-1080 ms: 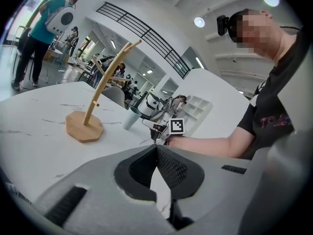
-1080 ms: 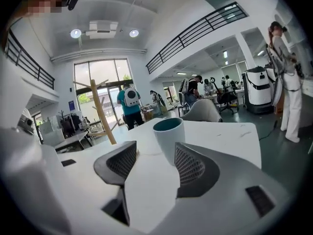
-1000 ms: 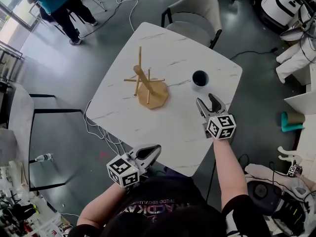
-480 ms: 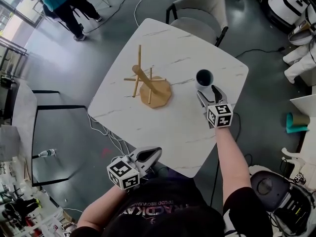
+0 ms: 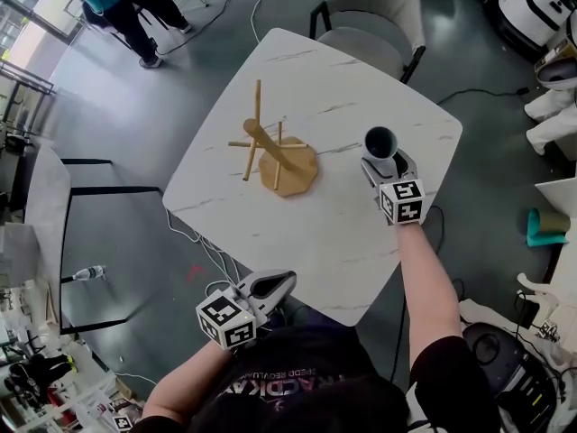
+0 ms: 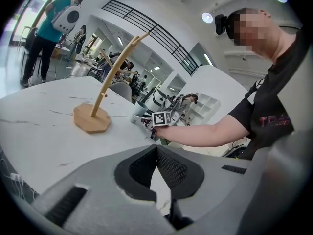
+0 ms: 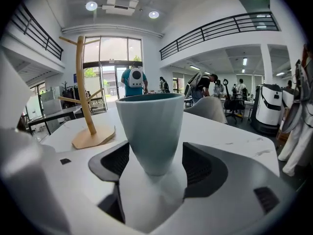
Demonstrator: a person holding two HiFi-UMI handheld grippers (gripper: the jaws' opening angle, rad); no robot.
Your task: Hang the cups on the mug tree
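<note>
Straddling cup (image 7: 152,124) with my right gripper (image 5: 384,163): jaws just opened wide, pads not touching; cup upright on table (image 5: 315,233), apart from mug tree (image 5: 270,152). Risk: uneven closing tips cup; tapered wall slips.

one cup (image 5: 380,142), one mug tree (image 5: 270,148), one table (image 5: 306,237), one chair (image 5: 374,16), two hand-held grippers (image 5: 287,280) (image 5: 389,163)

Arms reach forward, one gripper each.
Left gripper (image 5: 283,281), lower centre, jaws together; right gripper (image 5: 386,162), right of centre, jaws just opening, clear of the cup (image 5: 380,140) between them.
</note>
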